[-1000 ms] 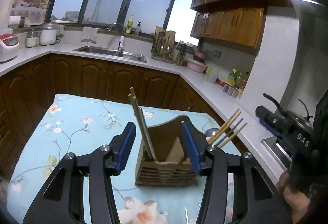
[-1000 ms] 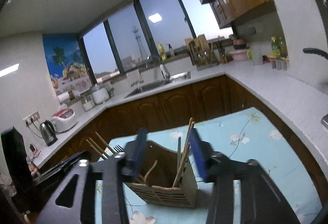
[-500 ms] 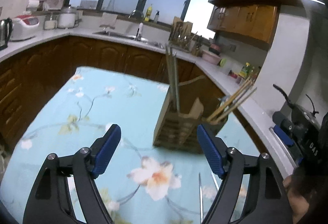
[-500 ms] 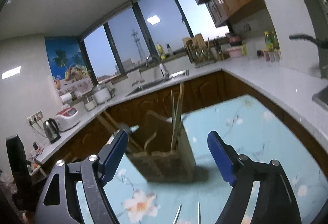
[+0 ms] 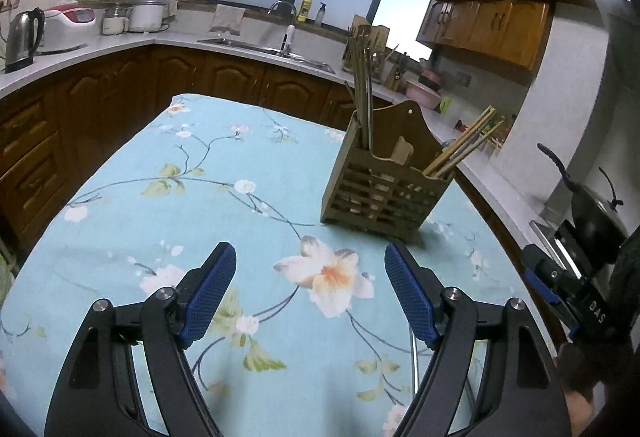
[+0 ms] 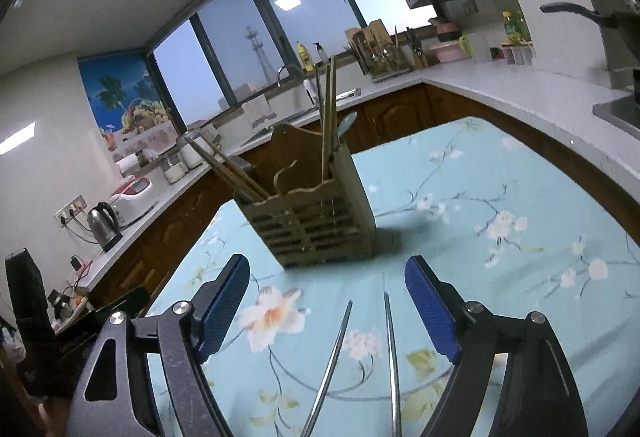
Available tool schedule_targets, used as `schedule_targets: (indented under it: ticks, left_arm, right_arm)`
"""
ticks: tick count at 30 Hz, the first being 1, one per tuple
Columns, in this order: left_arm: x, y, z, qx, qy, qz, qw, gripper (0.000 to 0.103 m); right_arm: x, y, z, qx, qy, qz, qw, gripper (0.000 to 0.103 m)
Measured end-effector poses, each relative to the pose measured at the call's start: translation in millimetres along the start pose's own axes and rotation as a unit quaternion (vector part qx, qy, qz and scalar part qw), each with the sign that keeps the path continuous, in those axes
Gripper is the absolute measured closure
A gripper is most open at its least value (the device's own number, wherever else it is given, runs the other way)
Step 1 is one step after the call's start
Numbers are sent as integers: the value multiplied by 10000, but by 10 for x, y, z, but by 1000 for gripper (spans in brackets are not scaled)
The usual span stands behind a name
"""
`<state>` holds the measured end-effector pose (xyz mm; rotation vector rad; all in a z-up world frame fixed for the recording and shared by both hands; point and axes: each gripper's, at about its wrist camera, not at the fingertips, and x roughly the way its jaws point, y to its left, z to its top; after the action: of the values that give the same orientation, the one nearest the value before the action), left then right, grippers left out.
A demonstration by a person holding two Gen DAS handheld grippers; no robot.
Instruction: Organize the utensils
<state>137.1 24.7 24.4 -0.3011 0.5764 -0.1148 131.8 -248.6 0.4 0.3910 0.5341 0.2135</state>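
A wooden slatted utensil holder (image 5: 384,185) (image 6: 316,213) stands on the floral tablecloth, holding wooden chopsticks (image 5: 464,149) (image 6: 228,169) in one end and more chopsticks (image 5: 362,93) (image 6: 328,117) in the other. Two metal chopsticks (image 6: 360,357) lie on the cloth between my right gripper's fingers; one shows in the left wrist view (image 5: 414,361). My left gripper (image 5: 310,293) is open and empty, short of the holder. My right gripper (image 6: 326,305) is open and empty above the metal chopsticks.
The table (image 5: 180,197) has dark wooden cabinets and a white counter around it. A kettle (image 5: 22,37) (image 6: 104,225) and rice cooker (image 5: 68,25) stand at the left. A black wok (image 5: 592,213) sits at the right. The sink (image 5: 264,47) is at the back.
Both grippers have let go of the holder, opened wide and drawn back from it. The holder now stands on the cloth. The metal chopsticks have come into view.
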Motion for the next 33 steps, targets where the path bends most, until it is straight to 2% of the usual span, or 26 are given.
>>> schedule_targets:
  ticks: [7, 9, 11, 12, 15, 20, 25, 33]
  left_arm:
    - [-277, -105, 49, 197, -256, -167, 9993, 24]
    - [-380, -146, 46, 267, -386, -216, 9987, 23]
    - [-466, -163, 1, 284, -510, -240, 9980, 16]
    - [-519, -166, -42, 304, -625, -223, 9973, 11]
    - [-631, -169, -213, 449, -989, -113, 9940, 7]
    - [-681, -173, -530, 743, -1195, 177, 9899, 3]
    - [-637, -128, -740, 922, -1155, 422, 9881, 2]
    - [-587, -32, -823, 856, -1085, 554, 9888, 2]
  right_arm:
    - [-249, 109, 45, -133, -111, 60, 9998, 21]
    - [-405, 183, 94, -251, -317, 86, 9991, 20]
    - [-589, 274, 101, -498, -608, 41, 9969, 13]
    - [-656, 307, 73, -614, -738, 10, 9954, 9]
    - [-773, 382, -80, -997, -1052, -108, 9894, 3]
    - [-854, 404, -546, -1522, -1473, -511, 9760, 0]
    - [-795, 313, -761, -1576, -1346, -618, 9763, 0]
    - [-793, 215, -795, -1560, -1281, -685, 9770, 0]
